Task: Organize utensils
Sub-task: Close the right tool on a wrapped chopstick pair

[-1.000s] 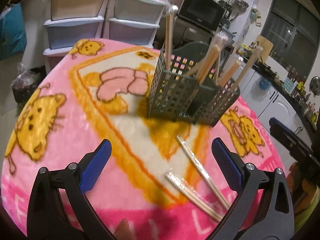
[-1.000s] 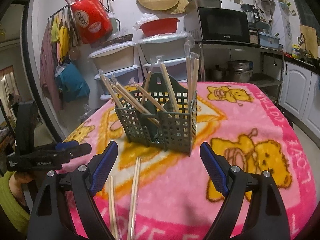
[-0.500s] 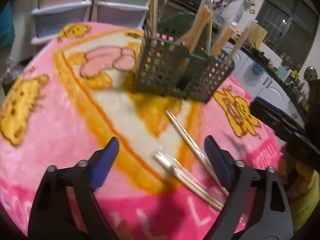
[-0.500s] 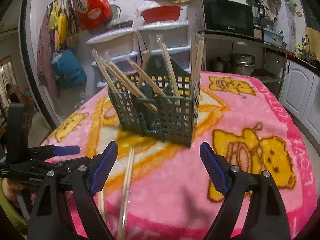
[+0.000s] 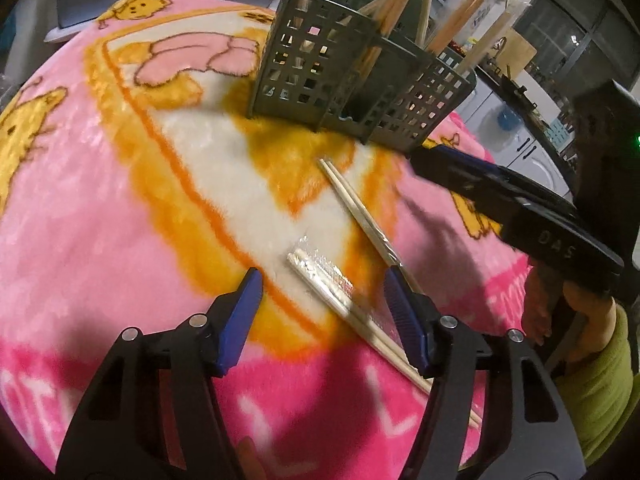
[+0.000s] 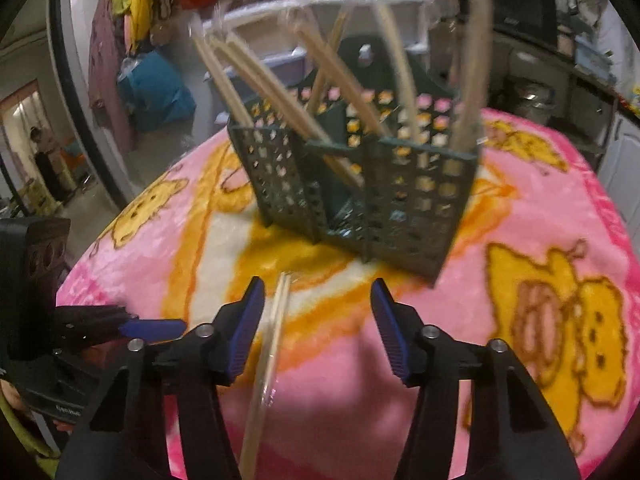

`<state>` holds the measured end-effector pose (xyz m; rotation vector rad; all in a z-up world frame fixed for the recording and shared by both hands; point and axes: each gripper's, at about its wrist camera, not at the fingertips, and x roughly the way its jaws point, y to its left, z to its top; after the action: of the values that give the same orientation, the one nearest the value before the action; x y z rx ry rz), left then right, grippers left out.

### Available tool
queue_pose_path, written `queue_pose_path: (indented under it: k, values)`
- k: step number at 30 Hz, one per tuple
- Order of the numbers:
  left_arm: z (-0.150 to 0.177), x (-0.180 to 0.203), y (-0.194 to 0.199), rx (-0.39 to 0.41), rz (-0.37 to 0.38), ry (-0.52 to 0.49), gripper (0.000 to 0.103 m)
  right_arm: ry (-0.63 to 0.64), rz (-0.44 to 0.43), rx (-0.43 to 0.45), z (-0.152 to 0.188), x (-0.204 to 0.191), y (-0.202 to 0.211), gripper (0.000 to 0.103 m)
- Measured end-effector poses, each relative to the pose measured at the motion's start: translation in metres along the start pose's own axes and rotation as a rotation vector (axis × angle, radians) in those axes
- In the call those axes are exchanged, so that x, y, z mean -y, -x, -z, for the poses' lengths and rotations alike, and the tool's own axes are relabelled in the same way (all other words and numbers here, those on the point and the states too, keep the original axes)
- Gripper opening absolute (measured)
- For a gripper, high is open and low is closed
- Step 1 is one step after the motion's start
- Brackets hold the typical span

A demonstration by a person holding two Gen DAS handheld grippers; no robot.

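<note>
Low in the left wrist frame, my left claw [image 5: 322,316] stands wide, its blue pads apart and holding nothing. Between those pads lies a wrapped pair of chopsticks [image 5: 320,278], flat on the pink cartoon blanket [image 5: 100,208] that covers the desk. Just right of it a second pair of chopsticks [image 5: 352,208] runs diagonally from the frame's middle down toward the right pad. Above both, at upper centre, the dark green utensil caddy [image 5: 344,80] stands with several wrapped chopsticks leaning out of its compartments.

Over in the right wrist frame, my right claw [image 6: 318,320] is also spread wide and empty. One pair of chopsticks [image 6: 272,336] lies just inside its left pad, running down to the bottom edge. The caddy [image 6: 360,200] fills the centre above, blurred.
</note>
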<state>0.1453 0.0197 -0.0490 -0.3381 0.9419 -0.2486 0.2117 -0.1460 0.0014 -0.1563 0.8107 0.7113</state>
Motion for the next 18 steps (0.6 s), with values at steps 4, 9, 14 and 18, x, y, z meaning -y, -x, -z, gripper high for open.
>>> queue_pose_path:
  k: [4,9,14,18]
  values:
    - [-0.004,0.005,-0.006,0.004,-0.05,-0.042,0.046,0.014,-0.038,-0.057,-0.007,-0.004,-0.02,0.045]
    - [-0.007,0.002,-0.01,0.015,-0.102,-0.063,0.024,0.024,-0.084,-0.114,-0.016,-0.013,-0.044,0.044]
    - [-0.01,-0.01,-0.008,0.015,-0.083,-0.03,0.013,0.041,-0.056,-0.191,-0.016,-0.018,-0.069,0.036]
    - [-0.009,-0.012,-0.007,0.015,-0.08,-0.02,0.011,0.082,-0.01,-0.182,-0.014,-0.021,-0.069,0.019]
